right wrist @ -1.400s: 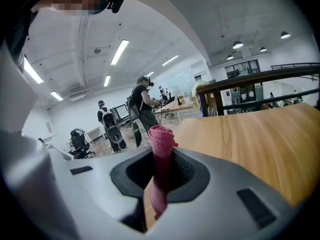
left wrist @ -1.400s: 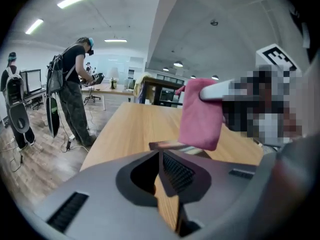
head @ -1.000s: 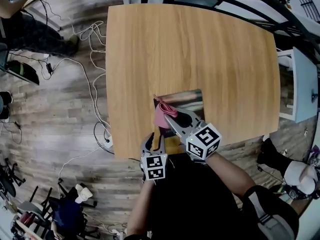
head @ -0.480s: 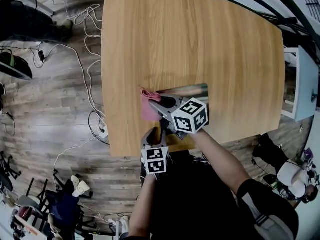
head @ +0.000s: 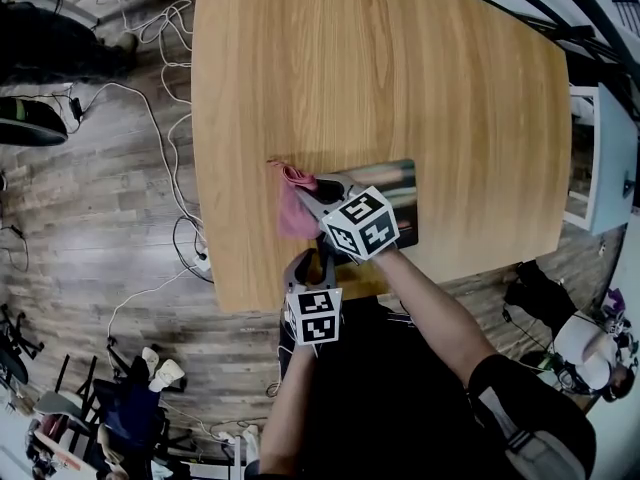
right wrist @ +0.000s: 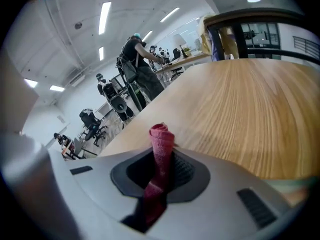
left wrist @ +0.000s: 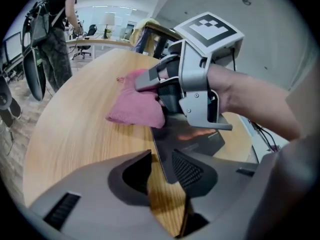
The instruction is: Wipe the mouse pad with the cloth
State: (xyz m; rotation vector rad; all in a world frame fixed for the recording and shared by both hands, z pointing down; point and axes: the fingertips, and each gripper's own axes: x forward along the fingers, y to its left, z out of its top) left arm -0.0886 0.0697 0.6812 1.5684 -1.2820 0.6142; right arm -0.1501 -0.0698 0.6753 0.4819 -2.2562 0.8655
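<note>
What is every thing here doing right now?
right gripper, shut on the cloth.
cloth, bunched up, resting on the table at the mouse pad's edge.
mouse pad, flat on the table.
left gripper, jaws apart, just opened wider, pinching nothing; the pad's corner shows between them.

Cloth (head: pixel 291 215) is sitting pinched between my right gripper (head: pixel 305 193) fingers, draping onto the table (head: pixel 380 68). Mouse pad (head: pixel 402 186) is lying just right of them, partly beneath.

Beside the wooden table (head: pixel 380 78), white cables (head: pixel 166 23) are trailing over the grey plank floor (head: pixel 90 218), with strip lights (right wrist: pixel 105 16) glowing above.
</note>
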